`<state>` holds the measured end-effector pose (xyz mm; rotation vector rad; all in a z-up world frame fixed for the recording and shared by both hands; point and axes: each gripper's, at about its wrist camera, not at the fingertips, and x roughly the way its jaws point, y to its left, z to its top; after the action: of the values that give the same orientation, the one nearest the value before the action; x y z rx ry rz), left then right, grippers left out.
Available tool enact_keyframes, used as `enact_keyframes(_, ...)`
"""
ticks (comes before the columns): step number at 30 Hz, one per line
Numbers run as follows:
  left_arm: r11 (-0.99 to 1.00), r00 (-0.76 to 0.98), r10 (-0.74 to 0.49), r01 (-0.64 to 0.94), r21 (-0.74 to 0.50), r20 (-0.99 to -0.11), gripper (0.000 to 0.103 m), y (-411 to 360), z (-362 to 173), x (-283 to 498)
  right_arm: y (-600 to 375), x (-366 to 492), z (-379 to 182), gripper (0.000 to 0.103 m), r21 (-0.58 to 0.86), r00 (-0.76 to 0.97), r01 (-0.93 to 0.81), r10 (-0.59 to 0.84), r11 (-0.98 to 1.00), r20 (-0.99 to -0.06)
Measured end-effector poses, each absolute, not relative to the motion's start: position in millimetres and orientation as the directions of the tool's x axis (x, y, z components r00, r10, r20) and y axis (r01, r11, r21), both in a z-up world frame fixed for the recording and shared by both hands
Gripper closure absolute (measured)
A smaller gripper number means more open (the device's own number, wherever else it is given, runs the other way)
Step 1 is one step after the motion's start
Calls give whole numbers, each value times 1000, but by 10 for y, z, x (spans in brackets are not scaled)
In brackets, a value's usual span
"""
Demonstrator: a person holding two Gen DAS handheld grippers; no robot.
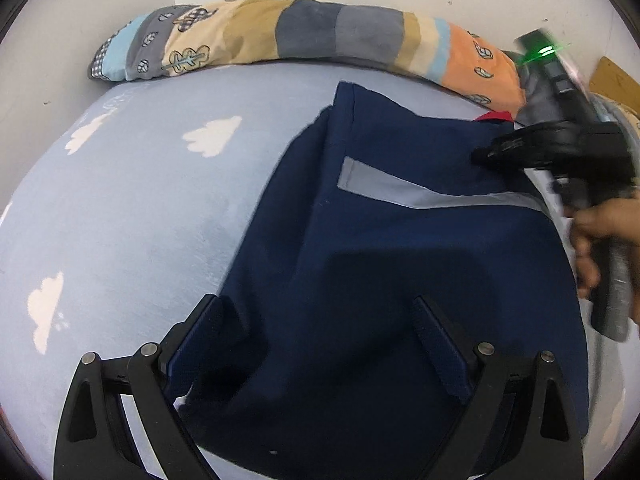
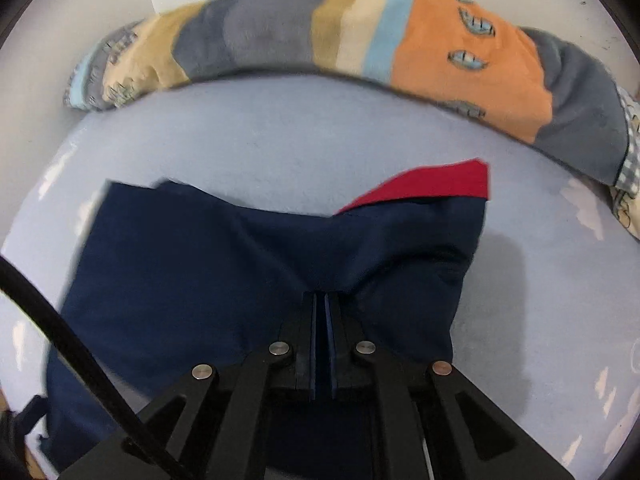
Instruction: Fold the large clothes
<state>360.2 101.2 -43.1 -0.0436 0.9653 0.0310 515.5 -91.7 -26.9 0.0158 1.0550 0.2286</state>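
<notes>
From the left wrist view we see the large navy-blue cloth garment with a grey reflective stripe lying partly folded on the pale blue bed sheet printed with white clouds, on the near side of the long patchwork bolster pillow in orange, grey and tan that runs along the wall. Our left hand-held gripper stands wide open, one finger at the garment's left edge and the other over the middle of the cloth; nothing is pinched, and we cannot tell whether the tips touch the fabric. We judge it is placed there to steady or take the near edge for the next fold. Toward the pillow's orange end, our right hand-held gripper sits low over the garment near its red-lined corner, a bare hand wrapped round its handle. From the right wrist view the same garment spreads below the pillow, with the red lining turned out at the corner nearest the pillow's orange patch. Here the right hand-held gripper has its two pads pressed together with barely a slit, and the cloth puckers toward the tips, so we judge a thin pinch of navy fabric is caught there to carry that part over.
</notes>
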Motion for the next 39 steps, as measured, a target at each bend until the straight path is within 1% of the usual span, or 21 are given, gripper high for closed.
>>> enact_keyframes(2, 997, 588, -5, -57, -47, -809, 8, 1077, -346, 3572, -981, 4902, 19, 96, 157, 545, -206, 247, 966, -801)
enact_keyframes(3, 996, 591, -8, -63, -56, -807, 8, 1106, -325, 3567, -999, 4754, 129, 92, 152, 564, -212, 248, 965, -788)
enact_keyframes(4, 995, 594, -16, -69, -71, -804, 8, 1143, -301, 3553, -1025, 4562, 214, 91, 139, 571, -212, 238, 967, -786)
enact_keyframes(6, 993, 594, -24, -77, -87, -804, 8, 1189, -279, 3533, -1040, 4215, 270, 90, 139, 583, -236, 254, 962, -772)
enact_keyframes(9, 991, 593, -27, -92, -100, -805, 8, 1236, -250, 3486, -931, 3836, 109, 89, 113, 570, -270, 253, 956, -782)
enact_keyframes(10, 991, 594, -26, -92, -100, -804, 8, 1248, -232, 3459, -861, 3782, -9, 89, 125, 539, -285, 267, 950, -799)
enact_keyframes(13, 992, 606, -10, -95, -85, -795, 8, 1303, -191, 3381, -618, 3750, -412, 89, 29, 502, -312, 190, 950, -844)
enact_keyframes(14, 992, 607, -4, -98, -80, -795, 8, 1326, -187, 3372, -589, 3757, -430, 89, 20, 502, -311, 182, 950, -845)
enact_keyframes(15, 992, 605, 0, -102, -78, -796, 8, 1359, -187, 3349, -588, 3781, -406, 89, 27, 497, -306, 184, 952, -848)
enact_keyframes(17, 991, 597, -5, -106, -85, -802, 8, 1418, -189, 3324, -642, 3744, -241, 89, 106, 476, -299, 245, 948, -845)
enact_keyframes(19, 990, 597, -10, -108, -93, -802, 8, 1470, -176, 3309, -659, 3523, 12, 89, 91, 521, -307, 248, 947, -817)
enact_keyframes(21, 989, 601, -12, -110, -97, -799, 8, 1499, -154, 3298, -636, 3196, 197, 87, 81, 544, -338, 265, 938, -796)
enact_keyframes(23, 987, 603, -21, -114, -112, -797, 8, 1512, -137, 3300, -644, 2941, 220, 87, 101, 547, -338, 282, 936, -788)
enact_keyframes(25, 986, 601, -31, -110, -121, -799, 8, 1487, -141, 3304, -589, 2790, -15, 86, 87, 505, -345, 263, 935, -822)
enact_keyframes(27, 986, 595, -45, -100, -130, -802, 8, 1454, -154, 3311, -498, 2762, -305, 85, 42, 480, -367, 228, 929, -847)
enact_keyframes(29, 987, 601, -37, -104, -125, -798, 8, 1463, -131, 3292, -476, 2799, -348, 84, 45, 467, -369, 226, 929, -855)
enact_keyframes(31, 987, 609, -29, -110, -121, -793, 8, 1516, -97, 3275, -437, 2879, -167, 84, 52, 439, -388, 234, 920, -867)
enact_keyframes(33, 985, 613, -13, -129, -116, -790, 8, 1595, -80, 3275, -425, 2970, 225, 84, 72, 514, -401, 290, 913, -807)
enact_keyframes(35, 981, 606, -15, -144, -128, -795, 8, 1655, -95, 3296, -366, 3201, 431, 84, 67, 545, -403, 298, 913, -783)
enact_keyframes(39, 978, 578, -39, -147, -150, -815, 8, 1657, -175, 3339, -151, 4034, 506, 84, 145, 536, -374, 341, 916, -772)
